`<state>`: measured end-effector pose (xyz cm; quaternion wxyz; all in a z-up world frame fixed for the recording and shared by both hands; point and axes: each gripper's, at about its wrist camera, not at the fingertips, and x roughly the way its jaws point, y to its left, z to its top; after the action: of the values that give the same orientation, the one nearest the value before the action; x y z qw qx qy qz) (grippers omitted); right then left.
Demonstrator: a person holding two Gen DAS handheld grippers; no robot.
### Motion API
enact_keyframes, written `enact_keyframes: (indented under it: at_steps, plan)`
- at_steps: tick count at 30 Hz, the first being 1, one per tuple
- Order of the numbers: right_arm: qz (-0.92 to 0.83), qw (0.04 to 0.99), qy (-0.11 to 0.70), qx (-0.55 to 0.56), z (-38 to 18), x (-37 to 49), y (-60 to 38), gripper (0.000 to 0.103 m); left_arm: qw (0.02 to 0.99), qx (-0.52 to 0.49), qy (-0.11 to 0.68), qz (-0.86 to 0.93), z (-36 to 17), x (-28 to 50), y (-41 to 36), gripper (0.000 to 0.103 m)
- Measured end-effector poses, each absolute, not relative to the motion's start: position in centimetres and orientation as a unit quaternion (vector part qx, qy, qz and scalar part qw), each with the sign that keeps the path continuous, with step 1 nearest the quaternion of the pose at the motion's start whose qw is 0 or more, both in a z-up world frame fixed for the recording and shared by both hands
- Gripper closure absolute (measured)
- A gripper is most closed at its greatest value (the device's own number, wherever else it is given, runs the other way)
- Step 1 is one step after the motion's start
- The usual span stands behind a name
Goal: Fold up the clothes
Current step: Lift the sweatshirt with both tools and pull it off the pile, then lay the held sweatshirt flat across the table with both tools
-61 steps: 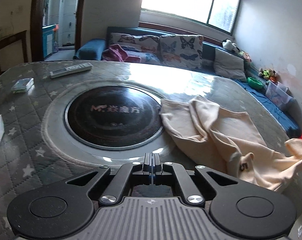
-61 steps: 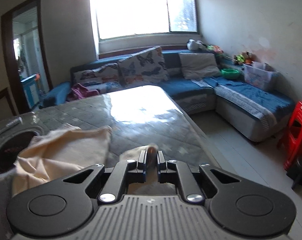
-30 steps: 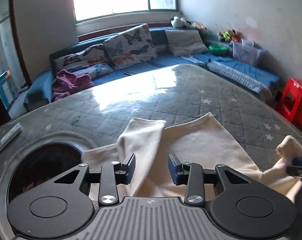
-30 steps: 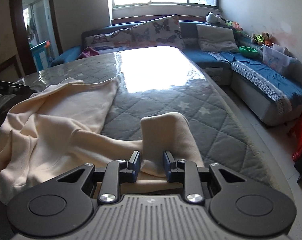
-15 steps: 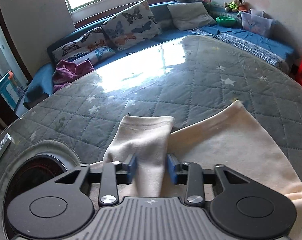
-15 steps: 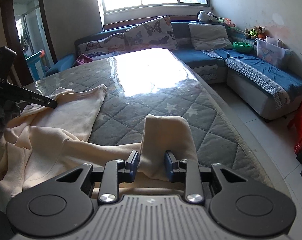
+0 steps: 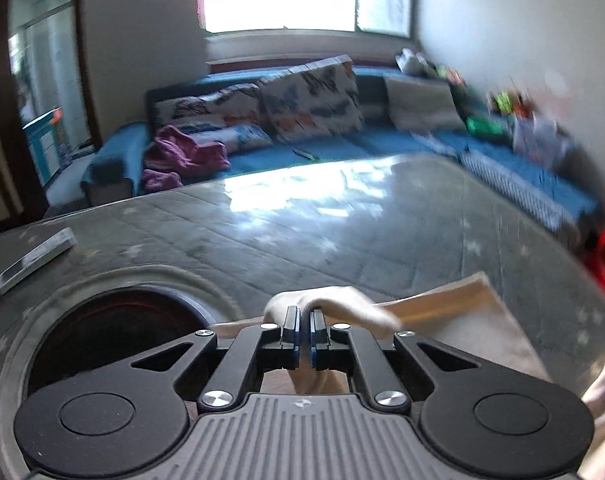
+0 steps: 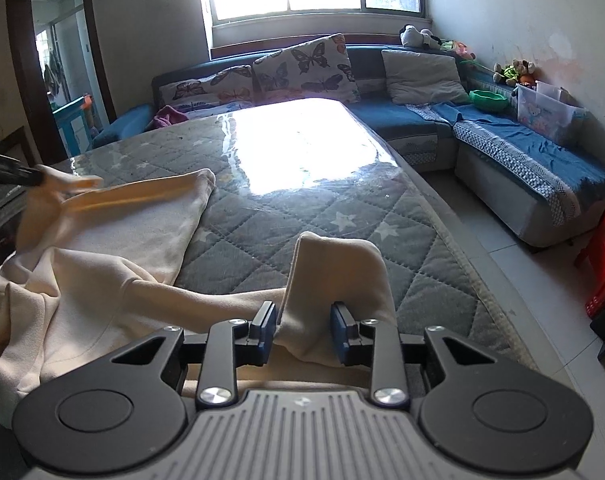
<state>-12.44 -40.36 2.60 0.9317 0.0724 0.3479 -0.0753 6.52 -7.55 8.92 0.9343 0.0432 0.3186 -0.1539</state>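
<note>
A grey quilted worktop (image 8: pixel 342 216) with white stars fills the middle of a sunlit room, a blue corner sofa (image 8: pixel 422 120) behind it. A cream garment (image 8: pixel 102 280) lies crumpled on the worktop's near left part. The left wrist view alone shows a dark round inset (image 7: pixel 114 332) in the worktop and a remote (image 7: pixel 34 260) beyond it; there the left gripper (image 7: pixel 302 320) has just closed, its jaws pinching a sleeve end (image 7: pixel 334 304). The right wrist view shows the right gripper (image 8: pixel 302 320) partly open, its jaws around the other sleeve cuff (image 8: pixel 334 272) without visibly pressing it.
</note>
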Motion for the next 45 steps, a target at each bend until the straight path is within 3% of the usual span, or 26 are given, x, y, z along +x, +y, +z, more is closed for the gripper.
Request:
enact_keyframes:
  at_steps: [12,21,29,38,45]
  plan:
    - [-0.090,0.930,0.351,0.060,2.8,-12.3,-39.9,0.069,0.960,-0.054,0.261,-0.086,13.8,-2.6,5.7,0.099]
    - [-0.114,0.931,0.346,0.035,3.3,-13.0,-40.1,0.067,0.946,-0.089,0.311,0.000,10.1,-6.7,13.0,0.099]
    - [-0.175,0.923,0.343,0.003,4.0,-13.8,-42.1,0.067,0.924,-0.090,0.370,0.033,5.4,-6.8,14.8,0.096]
    - [-0.124,0.936,0.329,0.018,5.2,-15.4,-40.8,0.067,0.928,-0.063,0.364,0.043,6.0,-7.8,15.4,0.093]
    - [-0.097,0.932,0.349,0.018,3.9,-14.3,-39.0,0.067,0.936,-0.034,0.347,-0.051,7.3,-9.6,11.1,0.092]
